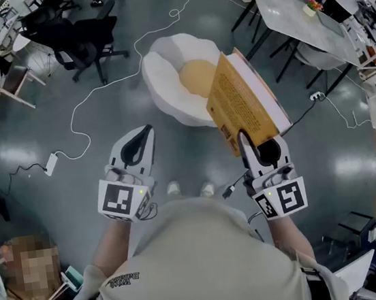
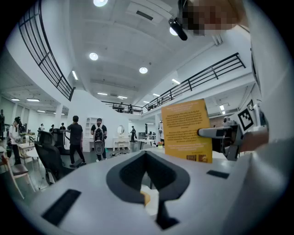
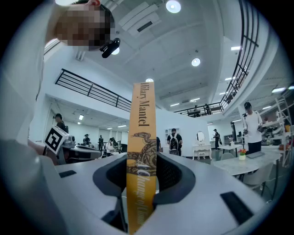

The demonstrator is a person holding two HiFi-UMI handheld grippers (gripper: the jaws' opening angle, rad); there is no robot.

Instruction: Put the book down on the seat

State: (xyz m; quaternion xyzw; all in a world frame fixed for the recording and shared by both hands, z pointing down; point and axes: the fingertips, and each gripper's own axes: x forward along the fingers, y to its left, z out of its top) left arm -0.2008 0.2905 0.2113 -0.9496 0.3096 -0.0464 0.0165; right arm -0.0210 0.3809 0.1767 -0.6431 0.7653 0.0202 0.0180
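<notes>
In the head view my right gripper point(image 1: 260, 142) is shut on the lower edge of an orange-covered book point(image 1: 240, 102). It holds the book upright and tilted over the near right rim of the seat. The seat point(image 1: 160, 81) is a white shell-shaped chair with a yellow cushion point(image 1: 196, 77). The right gripper view shows the book's spine point(image 3: 141, 137) clamped between the jaws of the right gripper point(image 3: 141, 158). My left gripper point(image 1: 148, 128) hangs left of the seat, shut and holding nothing. From the left gripper point(image 2: 146, 152) the book's back cover point(image 2: 186, 131) shows to the right.
Black office chairs point(image 1: 84, 36) stand at the back left. A white cable point(image 1: 101, 89) with a power adapter point(image 1: 51, 164) runs across the grey floor. White tables point(image 1: 297, 15) fill the right side. The person's shoes point(image 1: 173, 189) are just before the seat. People stand far off.
</notes>
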